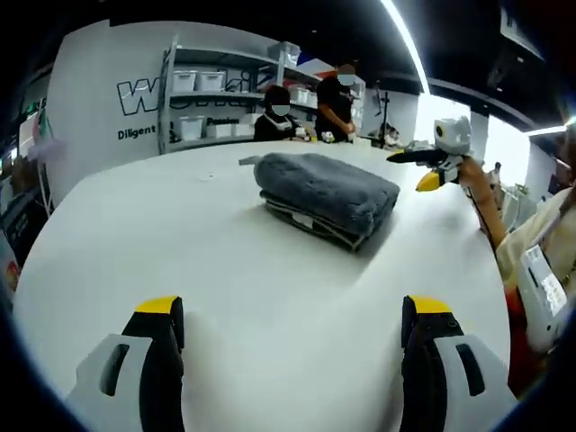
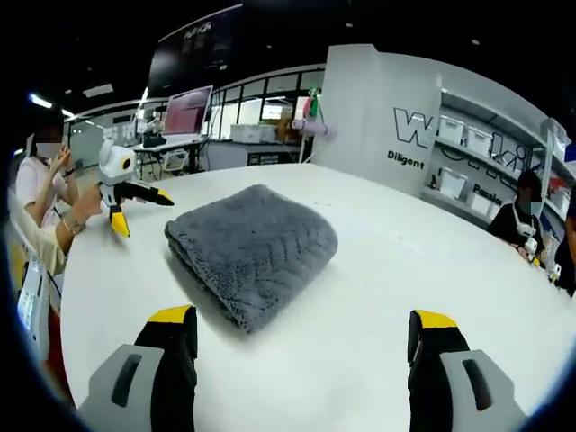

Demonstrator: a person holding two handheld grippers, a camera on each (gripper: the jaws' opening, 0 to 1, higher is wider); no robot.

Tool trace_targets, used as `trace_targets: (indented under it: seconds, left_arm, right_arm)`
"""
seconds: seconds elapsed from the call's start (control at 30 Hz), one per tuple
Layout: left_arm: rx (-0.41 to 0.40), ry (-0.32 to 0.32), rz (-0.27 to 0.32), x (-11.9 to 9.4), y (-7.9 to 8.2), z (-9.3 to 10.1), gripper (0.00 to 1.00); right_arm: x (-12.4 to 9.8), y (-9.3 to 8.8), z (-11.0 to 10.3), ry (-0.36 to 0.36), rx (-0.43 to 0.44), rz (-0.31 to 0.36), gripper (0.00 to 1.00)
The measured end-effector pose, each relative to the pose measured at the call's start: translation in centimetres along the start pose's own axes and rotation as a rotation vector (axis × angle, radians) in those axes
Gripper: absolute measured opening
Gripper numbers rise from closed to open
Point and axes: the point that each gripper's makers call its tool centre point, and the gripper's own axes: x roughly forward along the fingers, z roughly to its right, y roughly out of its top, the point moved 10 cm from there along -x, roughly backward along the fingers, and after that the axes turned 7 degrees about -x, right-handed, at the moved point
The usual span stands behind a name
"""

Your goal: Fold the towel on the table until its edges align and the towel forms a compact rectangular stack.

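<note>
Left gripper view, left claw (image 1: 292, 328) spread wide, holding nothing (right claw (image 2: 301, 337) likewise), folded grey towel (image 1: 326, 191) lying apart on white table (image 1: 180, 234)

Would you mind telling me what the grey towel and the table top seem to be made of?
The towel looks like plush microfibre or terry: a fuzzy, matte pile with soft rounded folds. The table looks like smooth white laminate or painted board with a faint sheen; which one is unclear.
</note>
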Motion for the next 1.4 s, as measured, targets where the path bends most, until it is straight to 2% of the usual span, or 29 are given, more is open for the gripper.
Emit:
trace_targets:
  seconds: [0.33,0.53,1.4]
  left_arm:
    - [0.003,-0.01,0.034,-0.5,0.5,0.2,0.99]
    - [0.002,-0.005,0.057,-0.6,0.7,0.0,0.99]
    - [0.011,-0.022,0.075,-0.5,0.8,0.1,0.99]
  right_arm:
    - [0.7,-0.6,0.2,0.009,0.008,-0.033,0.99]
    - [0.7,-0.4,0.2,0.012,0.005,-0.029,0.99]
    - [1.6,-0.9,0.2,0.015,-0.009,-0.081,0.99]
